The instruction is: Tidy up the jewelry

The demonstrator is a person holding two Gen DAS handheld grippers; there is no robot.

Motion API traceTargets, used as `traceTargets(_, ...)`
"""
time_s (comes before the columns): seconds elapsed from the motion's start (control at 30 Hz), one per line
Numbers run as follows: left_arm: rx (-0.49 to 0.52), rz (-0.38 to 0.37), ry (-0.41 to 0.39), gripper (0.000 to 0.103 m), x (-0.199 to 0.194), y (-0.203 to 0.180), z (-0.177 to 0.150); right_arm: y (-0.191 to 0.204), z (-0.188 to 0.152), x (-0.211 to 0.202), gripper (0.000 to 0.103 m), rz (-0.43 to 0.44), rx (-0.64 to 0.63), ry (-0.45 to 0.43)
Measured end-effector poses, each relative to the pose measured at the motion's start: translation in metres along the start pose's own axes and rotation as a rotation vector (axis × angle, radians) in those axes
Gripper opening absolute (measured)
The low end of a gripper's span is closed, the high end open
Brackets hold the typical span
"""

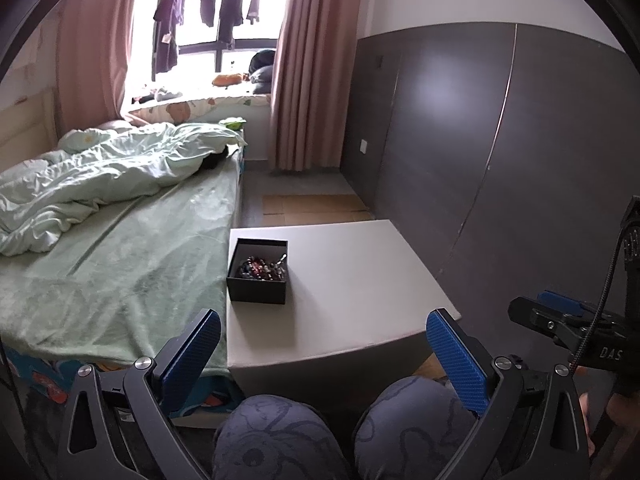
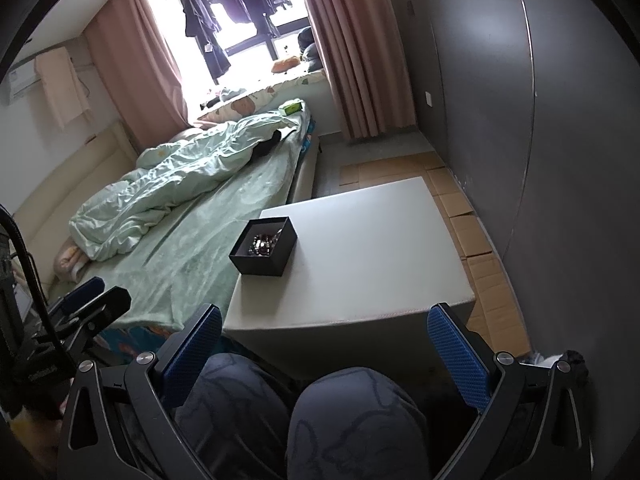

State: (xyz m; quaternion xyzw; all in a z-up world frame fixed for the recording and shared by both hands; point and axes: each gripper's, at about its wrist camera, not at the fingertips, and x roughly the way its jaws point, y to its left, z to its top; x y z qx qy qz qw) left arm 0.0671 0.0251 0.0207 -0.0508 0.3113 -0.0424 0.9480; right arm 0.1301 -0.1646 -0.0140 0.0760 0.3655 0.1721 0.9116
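Two grippers in view, neither one holding anything. Left gripper – blue ribbed pads spread wide, hanging over the person's knees in dark patterned trousers, short of the near edge of the pale grey square-topped low table. Right gripper – pads likewise spread wide, nothing between them, also above the knees and short of the table's near edge. In the left wrist view the right gripper shows at the right border, beside the table and off its surface; in the right wrist view the left gripper sits at the left border, over the bed's edge.

Small black square open-topped cardboard box stands on the table's left side near the far corner, close to the edge that runs along the bed. Inside it lies a tangle of dark and reddish beaded jewelry with a small metallic piece at the far right corner; individual pieces cannot be told apart. Box is well apart from both grippers.

Bed with a pale green sheet touches or nearly touches the table's left side; a crumpled light green duvet lies across its far half. Dark grey wardrobe panels run along the right. Flattened brown cardboard sheets cover the floor beyond and to the right of the table. Pink curtains frame a bright window with dark clothes hanging
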Motion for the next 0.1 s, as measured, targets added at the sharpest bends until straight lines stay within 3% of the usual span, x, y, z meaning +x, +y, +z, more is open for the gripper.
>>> traceTargets(0.1,0.012,-0.006,0.003,0.103,0.0049,-0.0004,0.0006,-0.0014,0.0014,0.0034,0.103,0.008,0.003,-0.003)
